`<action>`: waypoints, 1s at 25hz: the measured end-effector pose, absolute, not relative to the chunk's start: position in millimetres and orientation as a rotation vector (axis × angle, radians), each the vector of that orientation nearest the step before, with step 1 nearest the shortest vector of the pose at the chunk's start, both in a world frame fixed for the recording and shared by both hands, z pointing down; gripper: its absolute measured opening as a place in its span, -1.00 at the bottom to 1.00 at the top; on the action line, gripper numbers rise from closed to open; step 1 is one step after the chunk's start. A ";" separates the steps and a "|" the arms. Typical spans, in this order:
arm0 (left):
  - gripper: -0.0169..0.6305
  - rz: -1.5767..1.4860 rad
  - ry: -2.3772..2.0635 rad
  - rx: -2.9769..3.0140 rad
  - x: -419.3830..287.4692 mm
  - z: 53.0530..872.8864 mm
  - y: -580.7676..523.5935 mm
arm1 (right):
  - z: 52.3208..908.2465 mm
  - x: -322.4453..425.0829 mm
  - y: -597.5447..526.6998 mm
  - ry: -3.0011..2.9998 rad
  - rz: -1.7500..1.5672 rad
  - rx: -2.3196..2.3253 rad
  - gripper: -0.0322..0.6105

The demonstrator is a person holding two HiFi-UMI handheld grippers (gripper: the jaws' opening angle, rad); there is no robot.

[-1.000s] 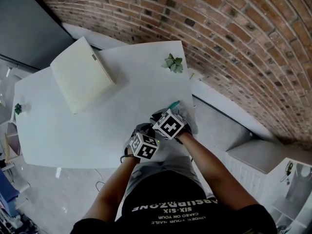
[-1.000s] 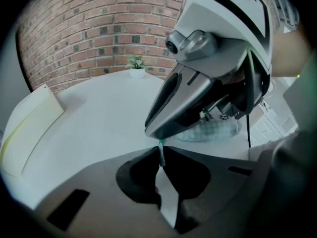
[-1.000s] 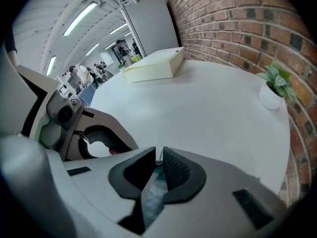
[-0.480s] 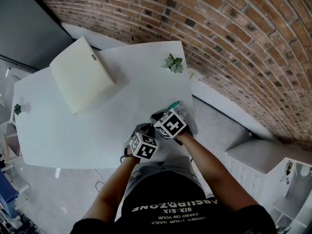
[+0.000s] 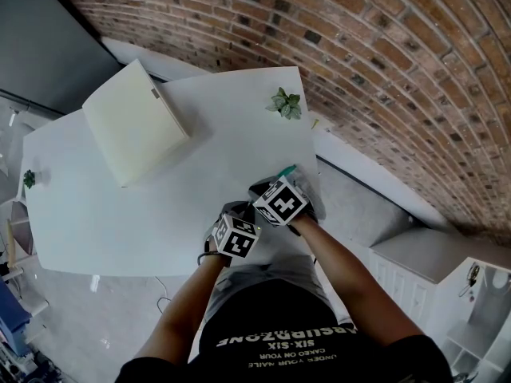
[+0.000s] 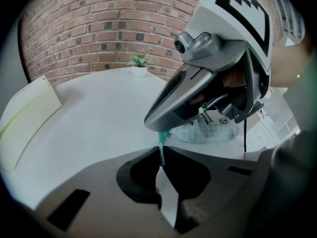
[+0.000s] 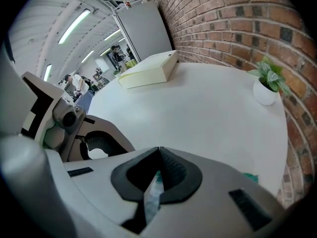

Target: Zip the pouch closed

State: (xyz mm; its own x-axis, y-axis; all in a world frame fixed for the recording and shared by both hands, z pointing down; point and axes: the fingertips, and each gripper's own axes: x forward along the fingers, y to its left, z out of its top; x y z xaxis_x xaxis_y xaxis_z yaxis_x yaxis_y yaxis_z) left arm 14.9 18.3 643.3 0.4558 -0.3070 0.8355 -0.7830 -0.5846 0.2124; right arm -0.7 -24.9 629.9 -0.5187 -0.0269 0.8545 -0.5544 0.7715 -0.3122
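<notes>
A translucent pouch (image 6: 214, 128) with dark print and a green zipper end (image 5: 287, 171) lies at the near right edge of the white table (image 5: 160, 206). My left gripper (image 6: 161, 151) is shut on a thin pale edge of the pouch, with the green zipper strip (image 6: 162, 137) just beyond its tips. Close to the right of the left gripper (image 5: 237, 231), my right gripper (image 7: 157, 163) is shut on the pouch's top edge, and a pale strip with a bit of green (image 7: 156, 181) shows between its pads. Under the marker cubes in the head view, the right gripper (image 5: 277, 191) hides most of the pouch.
A cream box (image 5: 132, 122) lies at the table's far left. A small potted plant (image 5: 283, 103) stands near the far right edge by the brick wall (image 5: 383, 70). Another small plant (image 5: 29, 179) sits at the left edge. Bare tabletop lies between the box and the grippers.
</notes>
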 end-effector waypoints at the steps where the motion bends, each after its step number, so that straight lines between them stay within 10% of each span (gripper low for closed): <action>1: -0.88 1.046 -0.908 2.118 14.8 643.4 18.3 | 630.1 -0.4 -25.2 -2.027 0.713 0.441 -0.89; 25: -0.88 1.048 -0.914 2.124 14.6 644.3 18.3 | 631.6 14.7 -39.9 -2.004 0.851 0.627 -0.89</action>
State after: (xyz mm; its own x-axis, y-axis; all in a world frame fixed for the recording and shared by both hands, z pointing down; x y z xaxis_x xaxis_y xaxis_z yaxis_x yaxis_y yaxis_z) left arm 14.6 18.3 644.3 0.4529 -0.3149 0.8341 -0.7833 -0.5874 0.2036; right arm 14.7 -39.9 631.6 -0.5143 -0.1127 0.8502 -0.6900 0.6431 -0.3322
